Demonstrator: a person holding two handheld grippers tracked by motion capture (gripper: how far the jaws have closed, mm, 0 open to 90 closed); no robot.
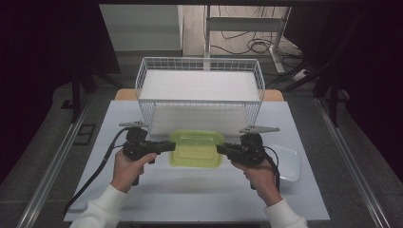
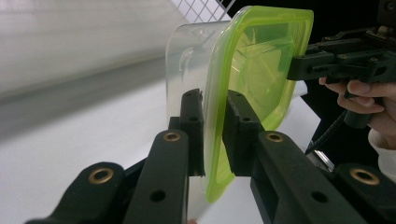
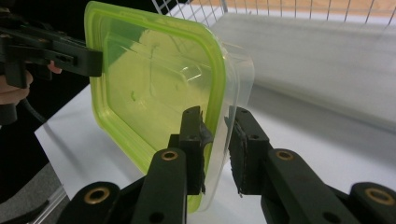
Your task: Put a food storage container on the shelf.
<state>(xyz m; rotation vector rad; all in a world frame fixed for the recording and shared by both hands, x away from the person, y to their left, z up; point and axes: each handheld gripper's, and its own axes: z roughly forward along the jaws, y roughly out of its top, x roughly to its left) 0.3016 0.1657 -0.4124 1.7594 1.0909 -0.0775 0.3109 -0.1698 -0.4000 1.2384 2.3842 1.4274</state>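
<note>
The left gripper (image 1: 172, 147) and right gripper (image 1: 220, 149) are each pinching an opposite rim of the clear container with green lid (image 1: 196, 148), at frame centre just before the white wire basket (image 1: 199, 64). Both should be rising level, keeping equal squeeze, to clear the basket's rim.

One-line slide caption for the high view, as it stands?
Both grippers, left and right, clamp opposite rims of a green-lidded container before a white wire basket.
</note>
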